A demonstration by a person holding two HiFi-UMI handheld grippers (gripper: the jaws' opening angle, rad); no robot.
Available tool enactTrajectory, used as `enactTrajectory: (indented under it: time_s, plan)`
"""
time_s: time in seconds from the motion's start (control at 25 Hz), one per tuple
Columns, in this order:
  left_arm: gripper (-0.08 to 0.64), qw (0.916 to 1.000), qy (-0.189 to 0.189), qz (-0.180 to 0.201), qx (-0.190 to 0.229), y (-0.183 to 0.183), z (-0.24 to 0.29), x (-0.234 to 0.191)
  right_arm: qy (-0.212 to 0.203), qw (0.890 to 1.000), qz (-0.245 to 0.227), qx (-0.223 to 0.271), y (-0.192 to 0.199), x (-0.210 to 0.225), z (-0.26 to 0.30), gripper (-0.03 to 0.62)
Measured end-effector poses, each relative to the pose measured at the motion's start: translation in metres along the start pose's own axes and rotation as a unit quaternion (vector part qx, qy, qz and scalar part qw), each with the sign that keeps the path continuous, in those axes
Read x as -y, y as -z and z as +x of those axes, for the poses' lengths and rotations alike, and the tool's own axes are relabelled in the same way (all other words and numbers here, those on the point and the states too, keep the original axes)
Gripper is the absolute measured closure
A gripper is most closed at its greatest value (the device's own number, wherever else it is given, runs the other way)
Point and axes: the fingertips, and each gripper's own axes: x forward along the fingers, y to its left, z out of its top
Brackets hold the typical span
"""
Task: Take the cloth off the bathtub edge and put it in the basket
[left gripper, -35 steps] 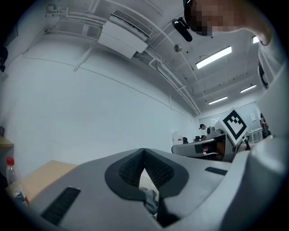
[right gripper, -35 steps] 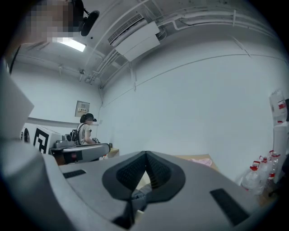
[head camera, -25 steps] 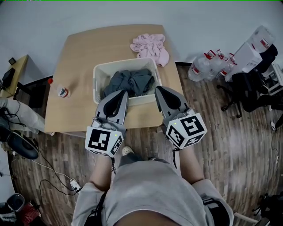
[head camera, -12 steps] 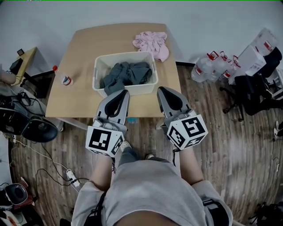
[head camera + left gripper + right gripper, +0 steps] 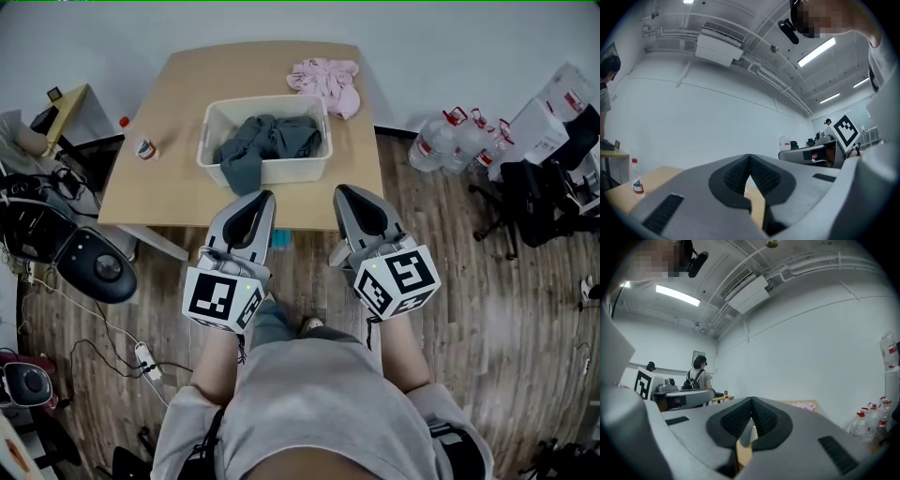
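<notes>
Left gripper (image 5: 262, 195): jaws pressed together with nothing between them. It sits lower centre of the head view, over the wooden floor (image 5: 487, 309), its tip at the table's (image 5: 159, 192) near edge.
Right gripper (image 5: 346, 191): likewise closed and empty, beside the left.
Grey cloth (image 5: 267, 139): lies in the white basket (image 5: 298, 172), upper centre. One fold hangs over the front wall.
Pink cloth (image 5: 326, 80): on the table just past the basket's upper-right corner, outside it.
Bathtub: none in view.
Status (judged): the grey cloth looks deposited apart from the overhang.
Risk 1: a gripper brushing the hanging fold could drag the cloth back out.
Risk 2: reaching in with closed jaws would shove the cloth rather than grip it.
Risk 3: the basket looks light, so a push could slide it towards the table edge.
</notes>
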Motion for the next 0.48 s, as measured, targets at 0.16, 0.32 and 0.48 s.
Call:
enactTrajectory:
  time_s: [0.16, 0.32, 0.48]
  plan:
    - [0.546, 1.0000, -0.004, 0.002, 0.003, -0.002, -0.010, 0.008, -0.003, 1.000, -0.001, 0.002, 0.001, -0.005, -0.011, 0.583]
    - [0.546, 0.9999, -0.008, 0.004, 0.006, -0.004, -0.017, 0.012, -0.006, 1.000, -0.004, 0.000, 0.002, -0.010, -0.017, 0.583]
    - [0.546, 0.9999, -0.012, 0.008, 0.007, -0.004, -0.021, 0.016, -0.007, 1.000, -0.004, 0.003, 0.002, -0.011, -0.022, 0.583]
